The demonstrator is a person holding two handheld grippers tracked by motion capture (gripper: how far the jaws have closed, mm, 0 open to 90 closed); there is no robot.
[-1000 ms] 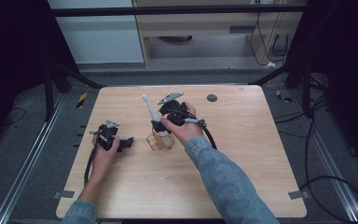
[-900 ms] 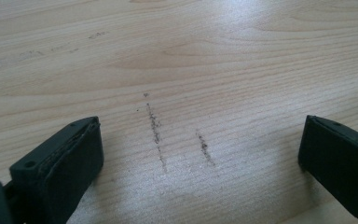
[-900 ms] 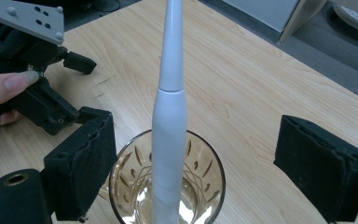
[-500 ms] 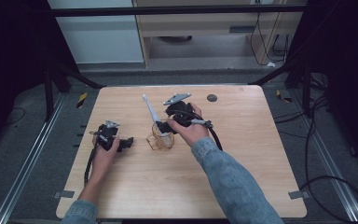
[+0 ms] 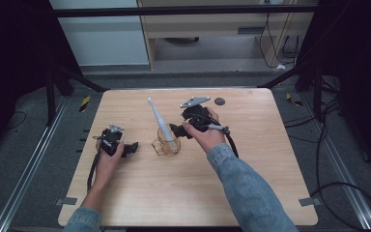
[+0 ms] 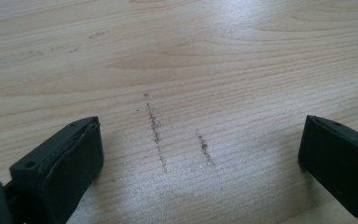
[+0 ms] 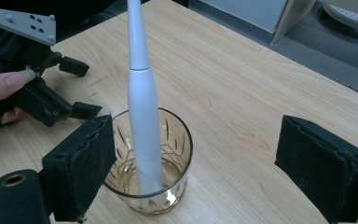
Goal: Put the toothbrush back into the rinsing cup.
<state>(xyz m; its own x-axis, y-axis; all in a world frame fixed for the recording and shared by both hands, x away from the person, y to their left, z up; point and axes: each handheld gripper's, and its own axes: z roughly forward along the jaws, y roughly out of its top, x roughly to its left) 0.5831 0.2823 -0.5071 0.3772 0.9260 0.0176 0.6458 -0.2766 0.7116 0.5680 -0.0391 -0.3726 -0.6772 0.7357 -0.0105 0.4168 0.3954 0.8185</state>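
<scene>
Underneath everything, a pale wooden table [image 5: 251,193] with visible grain and rounded corners is seen, set on a grey floor between dark frame legs, and two short dark scuff marks [image 6: 156,128] are found on the wood between the wide-apart jaws of the left gripper [image 5: 134,146], which is held low over the bare surface. Near the table's middle a clear cut-pattern glass [image 7: 168,158] (round, with a thick base) is placed, and a smooth white toothbrush [image 7: 142,116] is leaned inside it. The right gripper [image 5: 175,130] is held just beside the glass with its rough black foam pads [image 7: 81,170] spread apart, nothing being clamped.
</scene>
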